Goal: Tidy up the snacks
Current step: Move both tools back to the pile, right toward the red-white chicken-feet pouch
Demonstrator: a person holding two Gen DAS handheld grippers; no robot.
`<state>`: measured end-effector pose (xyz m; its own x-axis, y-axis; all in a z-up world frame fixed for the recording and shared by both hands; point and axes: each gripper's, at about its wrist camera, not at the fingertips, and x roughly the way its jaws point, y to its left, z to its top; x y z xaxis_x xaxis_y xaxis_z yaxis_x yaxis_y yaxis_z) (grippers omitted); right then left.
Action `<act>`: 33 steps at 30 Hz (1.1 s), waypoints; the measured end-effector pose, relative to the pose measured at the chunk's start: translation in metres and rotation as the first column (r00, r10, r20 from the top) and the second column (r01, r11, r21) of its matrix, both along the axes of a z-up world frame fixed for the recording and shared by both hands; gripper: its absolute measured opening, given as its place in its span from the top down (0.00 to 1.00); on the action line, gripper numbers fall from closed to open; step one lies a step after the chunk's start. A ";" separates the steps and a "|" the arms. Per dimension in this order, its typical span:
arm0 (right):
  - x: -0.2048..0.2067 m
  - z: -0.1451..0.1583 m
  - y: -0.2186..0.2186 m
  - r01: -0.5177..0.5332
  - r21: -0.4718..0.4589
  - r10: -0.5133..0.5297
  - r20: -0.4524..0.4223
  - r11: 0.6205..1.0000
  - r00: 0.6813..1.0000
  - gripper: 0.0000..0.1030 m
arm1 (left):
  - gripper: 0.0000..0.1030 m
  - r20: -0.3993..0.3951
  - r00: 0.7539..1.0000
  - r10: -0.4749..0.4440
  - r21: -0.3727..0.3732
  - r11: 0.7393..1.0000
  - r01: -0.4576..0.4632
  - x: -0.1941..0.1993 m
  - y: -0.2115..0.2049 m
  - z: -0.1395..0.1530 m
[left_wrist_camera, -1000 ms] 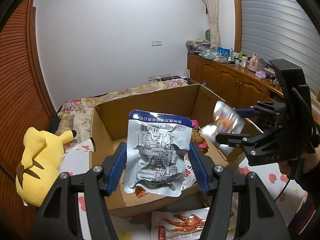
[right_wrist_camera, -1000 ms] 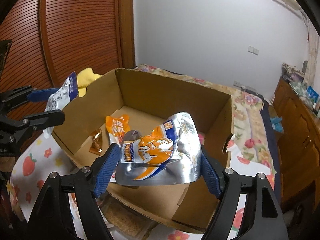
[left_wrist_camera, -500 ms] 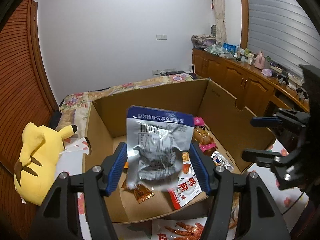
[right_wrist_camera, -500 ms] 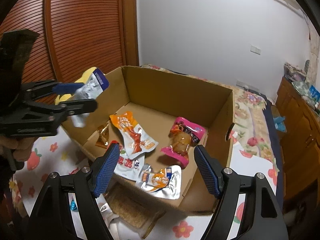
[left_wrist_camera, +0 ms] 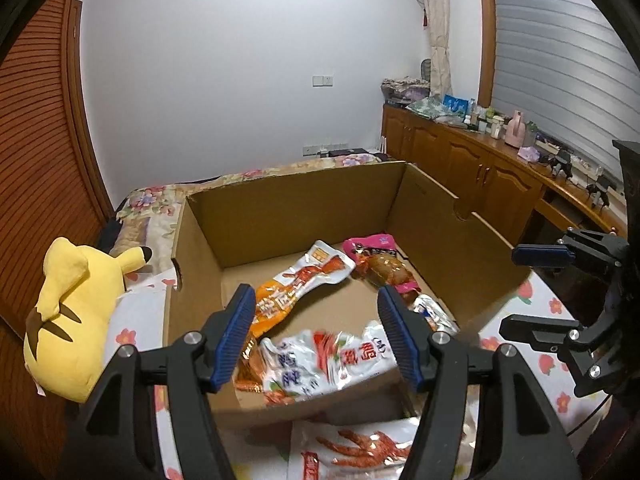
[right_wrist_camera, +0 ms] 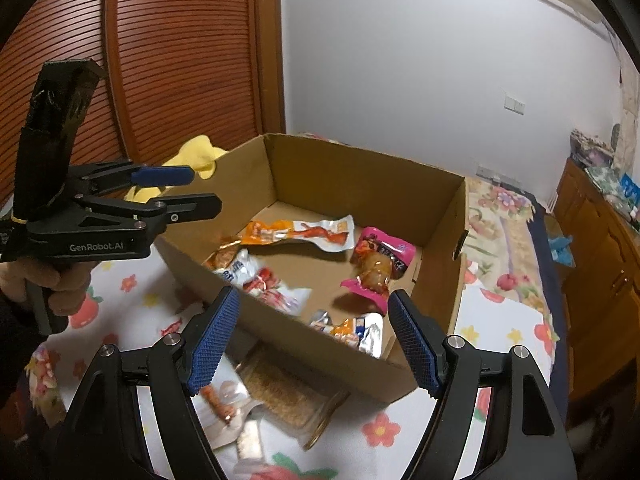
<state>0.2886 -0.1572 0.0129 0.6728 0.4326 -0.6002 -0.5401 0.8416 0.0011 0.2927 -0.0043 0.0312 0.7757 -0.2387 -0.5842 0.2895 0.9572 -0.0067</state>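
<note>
Floral bedding carries the cardboard box (left_wrist_camera: 304, 208), snack packets loose on its floor. From the left wrist, the left hand-held gripper (left_wrist_camera: 316, 336) gapes empty above them; another packet (left_wrist_camera: 356, 452) at 6 o'clock lies outside and may be overlooked. From the right wrist, the right hand-held gripper (right_wrist_camera: 312, 340) gapes empty too; blurred, possibly biscuit packs (right_wrist_camera: 280, 392) beneath could get crushed.

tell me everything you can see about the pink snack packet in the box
The pink snack packet is a glossy plastic pouch with a clear window showing a brown, glazed piece of food and dark printed lettering. It lies on the floor of the cardboard box, toward the far right corner, crumpled and slightly raised at one end. An orange packet lies close beside it. Neither gripper touches it.
</note>
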 end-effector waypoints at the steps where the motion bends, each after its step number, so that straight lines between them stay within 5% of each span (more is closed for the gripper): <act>1: -0.004 0.001 0.001 -0.001 0.000 0.001 0.003 1.000 1.000 0.24 | 0.38 0.004 1.000 -0.002 -0.002 1.000 0.002 -0.005 0.001 0.001; 18: -0.077 -0.009 0.017 0.002 0.018 -0.001 -0.023 1.000 1.000 0.24 | 0.34 0.037 0.998 -0.052 0.008 0.999 0.052 -0.094 0.012 0.003; 33: -0.075 -0.047 0.050 -0.043 0.005 0.044 -0.106 0.999 0.993 0.24 | 0.34 -0.070 0.998 0.001 0.014 1.000 0.000 -0.121 0.040 -0.060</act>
<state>0.2134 -0.1076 -0.0345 0.5862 0.4620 -0.6656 -0.5730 0.8172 0.0626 0.1721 0.0360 -0.0292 0.7327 -0.2300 -0.6405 0.2884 0.9574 -0.0139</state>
